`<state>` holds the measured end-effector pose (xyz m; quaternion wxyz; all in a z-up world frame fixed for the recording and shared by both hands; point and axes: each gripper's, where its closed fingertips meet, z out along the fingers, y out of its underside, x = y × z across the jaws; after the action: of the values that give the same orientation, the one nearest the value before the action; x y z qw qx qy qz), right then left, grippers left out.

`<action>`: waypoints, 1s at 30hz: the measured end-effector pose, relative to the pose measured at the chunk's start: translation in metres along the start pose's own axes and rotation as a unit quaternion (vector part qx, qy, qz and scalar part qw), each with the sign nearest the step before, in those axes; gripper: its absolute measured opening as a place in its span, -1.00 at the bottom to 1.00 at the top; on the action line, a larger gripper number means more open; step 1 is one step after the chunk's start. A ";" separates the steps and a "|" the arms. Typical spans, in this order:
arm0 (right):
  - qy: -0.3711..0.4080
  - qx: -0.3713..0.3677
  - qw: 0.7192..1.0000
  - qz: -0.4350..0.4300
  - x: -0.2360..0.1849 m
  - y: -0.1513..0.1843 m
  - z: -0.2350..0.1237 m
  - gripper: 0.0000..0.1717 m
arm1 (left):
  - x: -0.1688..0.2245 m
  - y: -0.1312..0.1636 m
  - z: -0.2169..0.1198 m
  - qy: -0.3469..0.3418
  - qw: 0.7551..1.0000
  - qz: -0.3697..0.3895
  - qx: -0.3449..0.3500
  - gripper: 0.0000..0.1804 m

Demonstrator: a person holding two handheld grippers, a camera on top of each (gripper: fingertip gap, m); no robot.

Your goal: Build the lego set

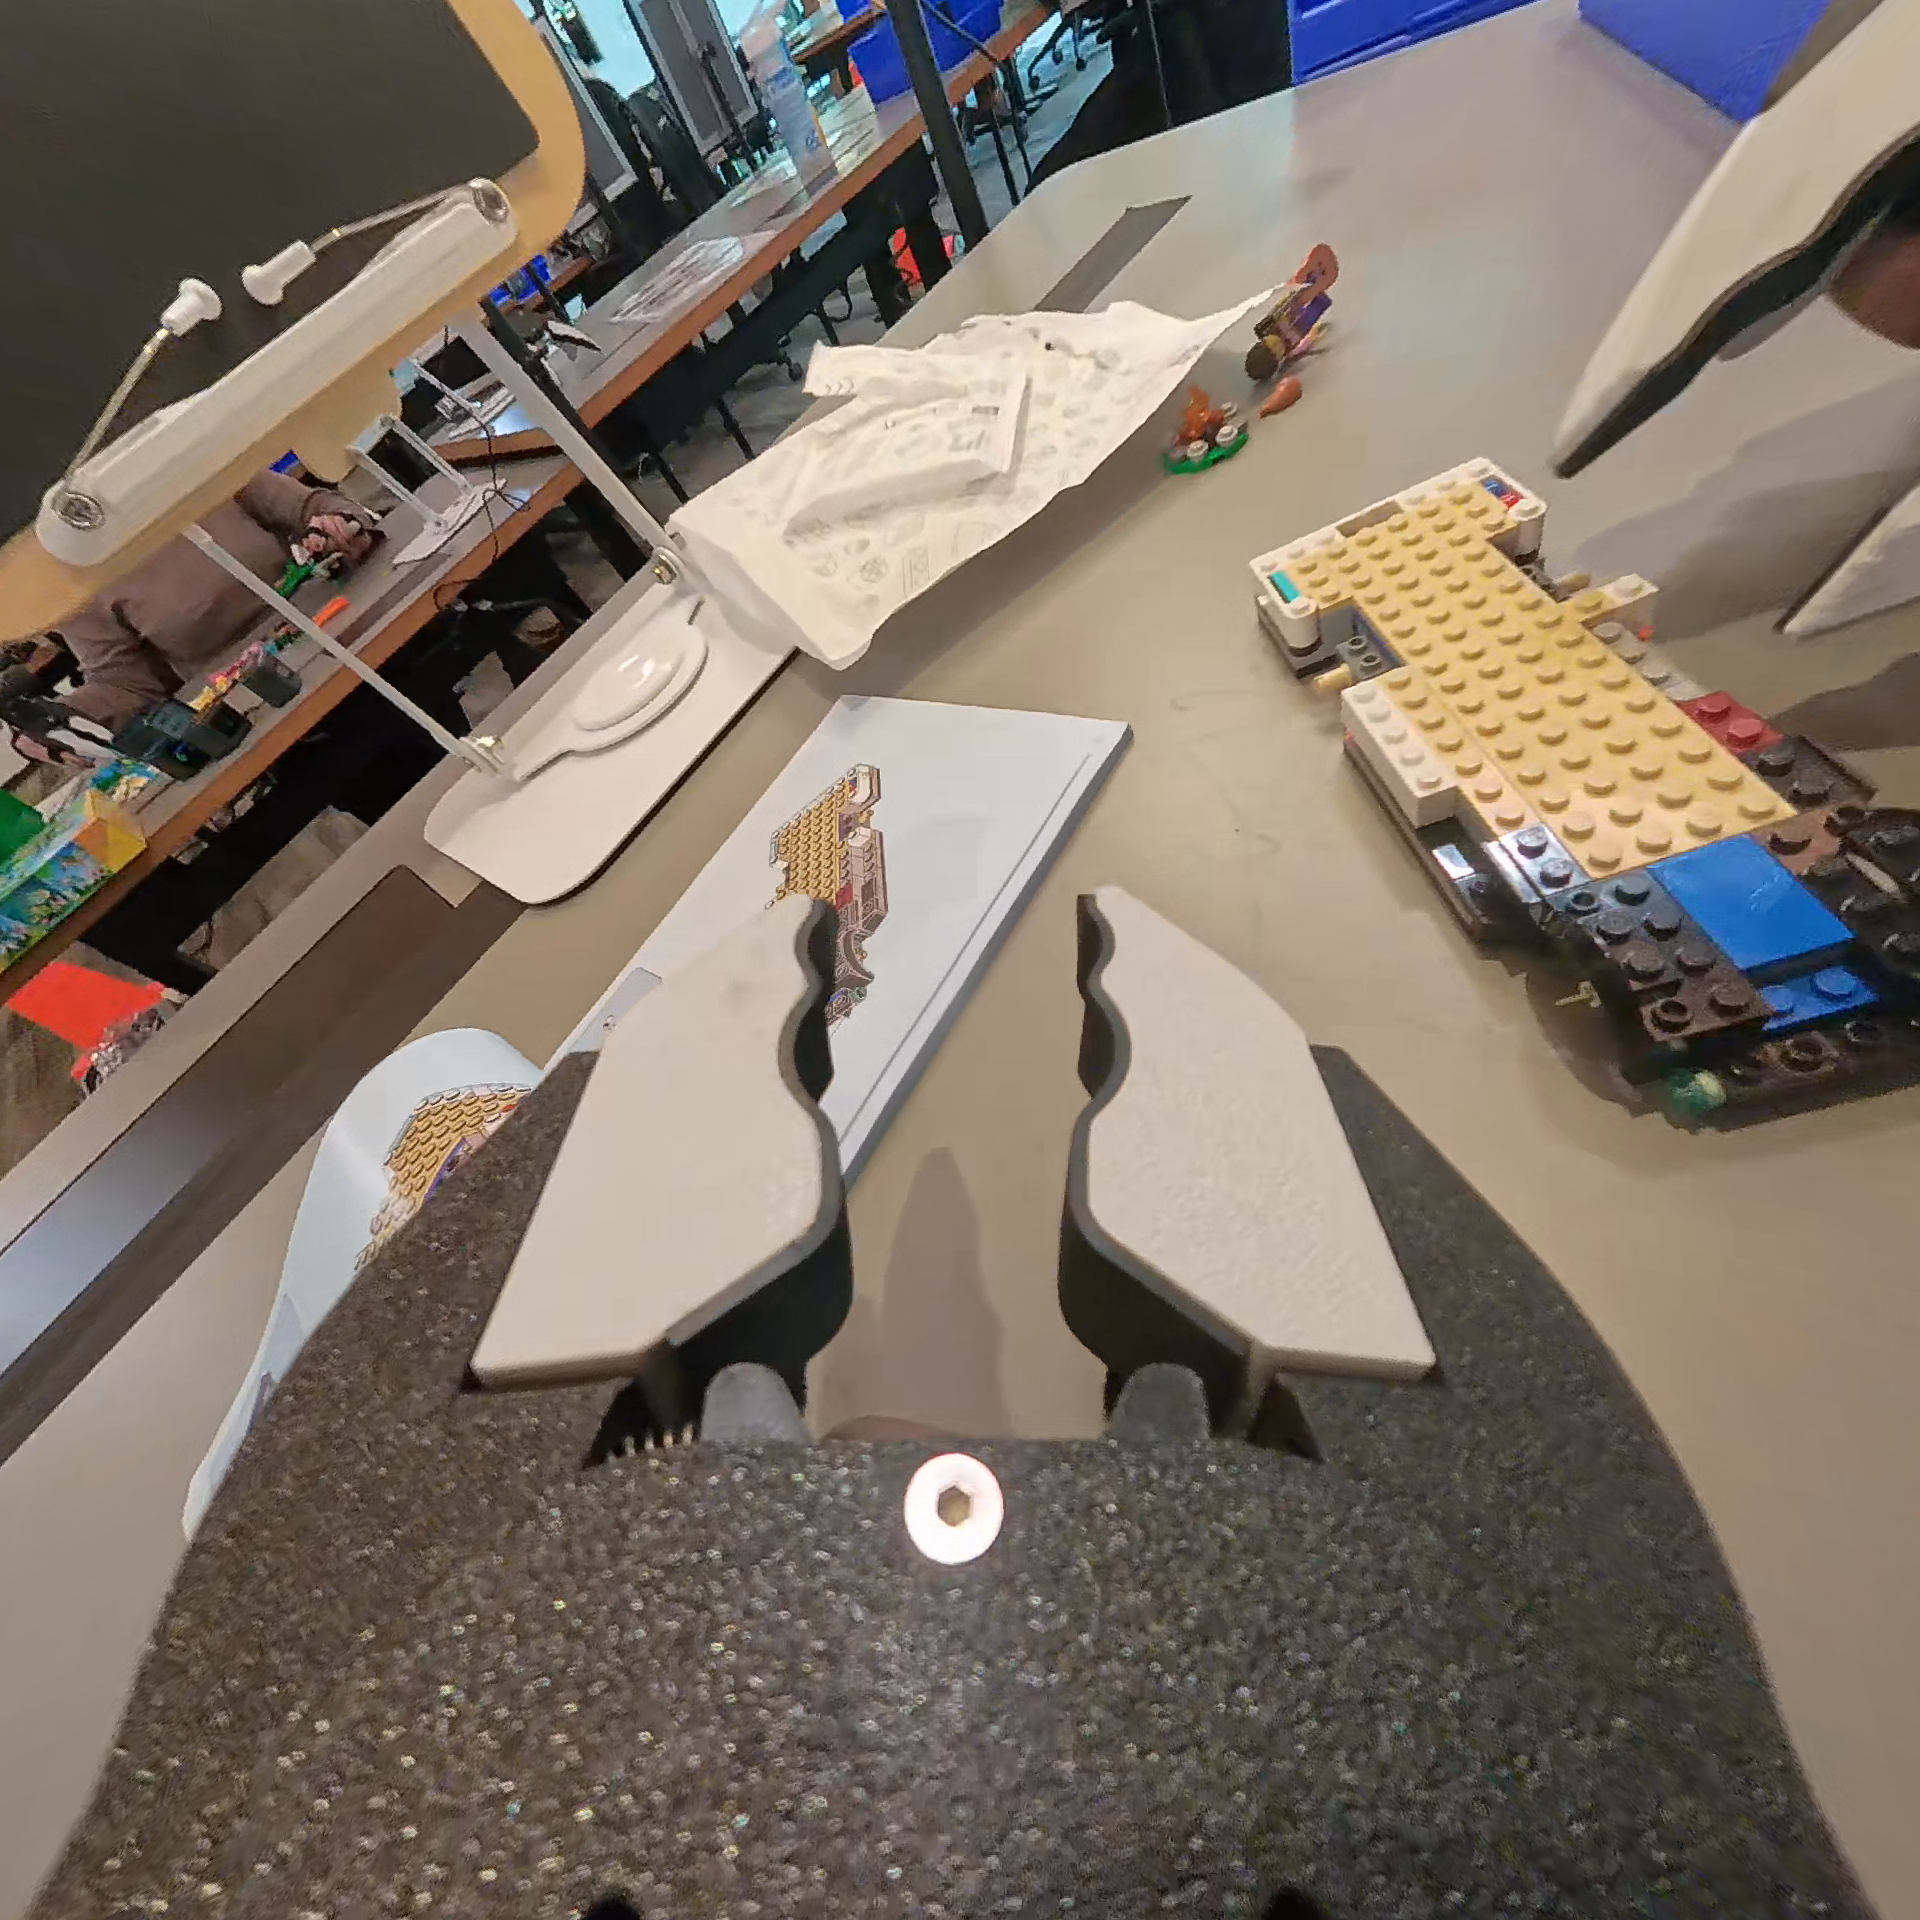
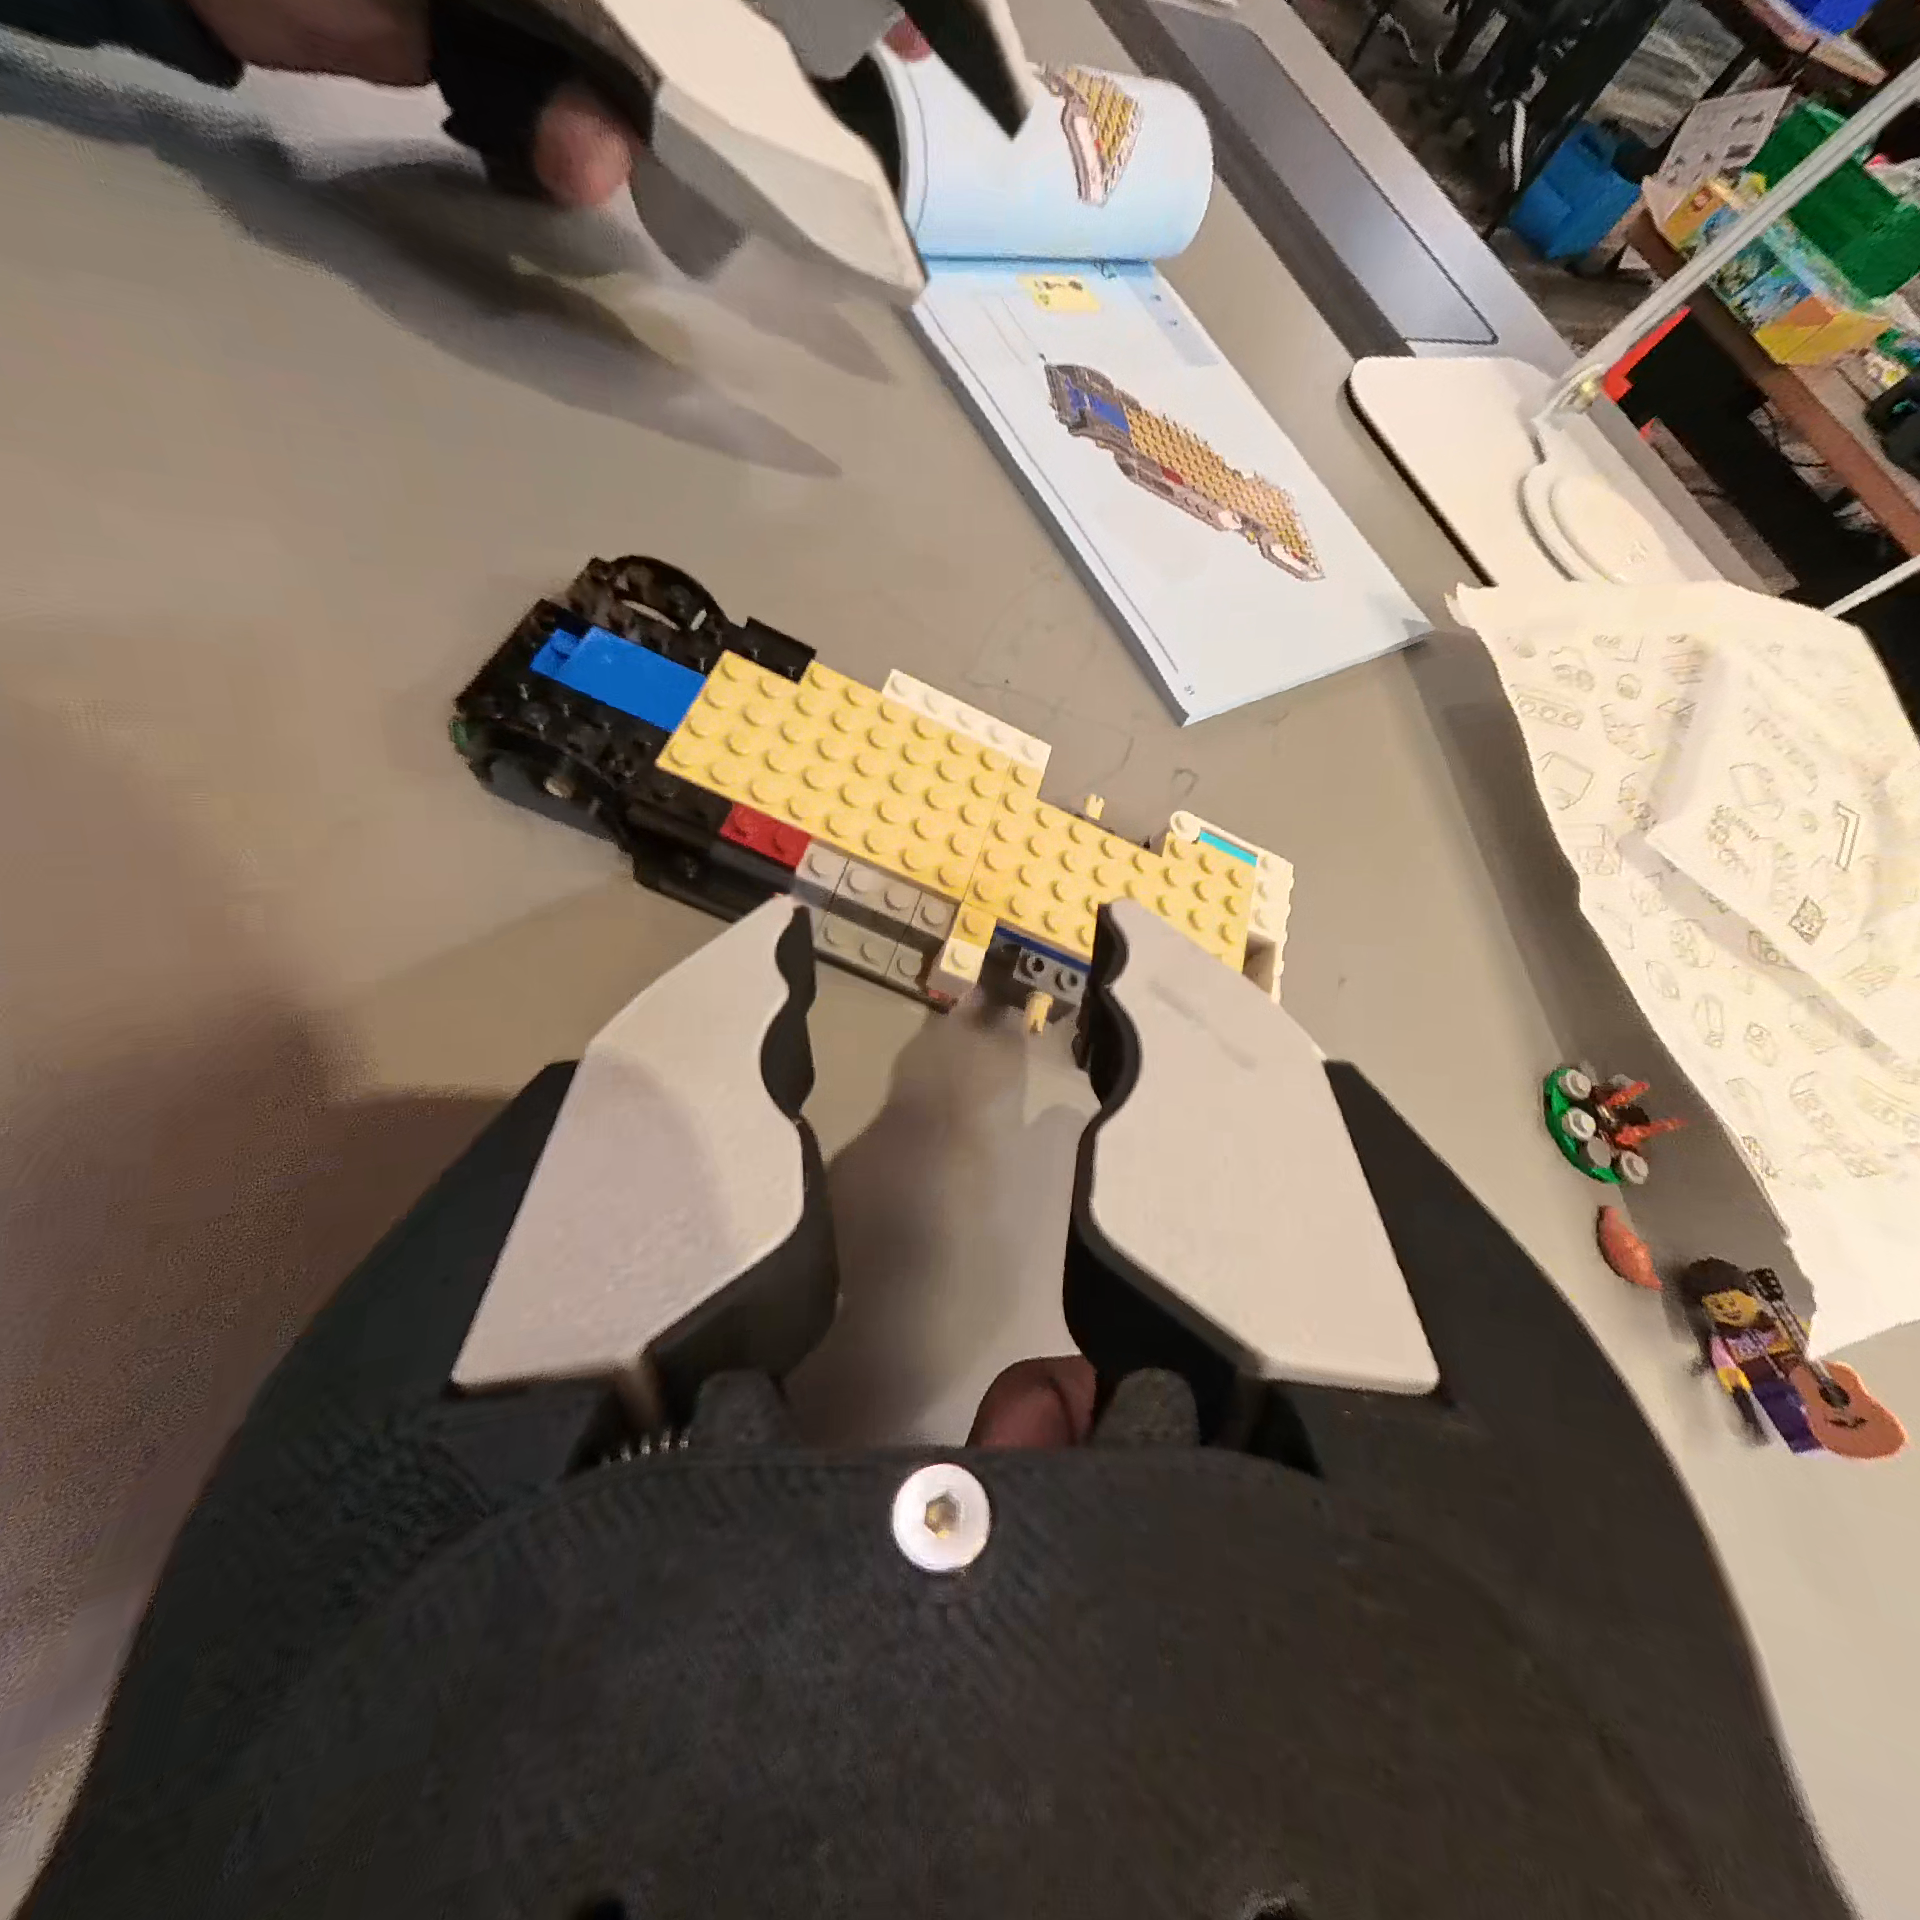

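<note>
so the left hand-held gripper (image 1: 951,925) hangs over the grey table (image 1: 1195,644) with its fingers apart and nothing between them, tips right above the open instruction booklet (image 1: 935,790). The right hand-held gripper (image 2: 945,935) is also spread with nothing gripped, tips just at the near edge of the tan-topped brick build (image 2: 914,790). Off to the right sit a crumpled white paper bag (image 2: 1714,831), a small green-based piece (image 2: 1590,1127) and a minifigure with a guitar (image 2: 1766,1361)
</note>
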<state>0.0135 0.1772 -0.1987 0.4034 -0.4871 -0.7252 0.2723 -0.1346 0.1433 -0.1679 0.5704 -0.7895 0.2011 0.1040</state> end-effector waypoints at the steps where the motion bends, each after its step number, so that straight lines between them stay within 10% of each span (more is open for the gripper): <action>1: 0.009 -0.005 1.000 -0.005 0.001 0.002 -0.001 -0.40 | 0.000 0.001 0.002 0.004 1.000 -0.001 -0.003 -0.50; 30: 0.061 -0.047 0.997 -0.016 0.019 0.031 -0.019 -0.40 | 0.009 0.017 0.039 0.018 0.994 0.056 -0.091 -0.39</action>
<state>0.0408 0.2067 -0.2075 0.4275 -0.5099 -0.7188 0.2013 -0.1315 0.1734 -0.1985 0.4861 -0.8272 0.2450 0.1391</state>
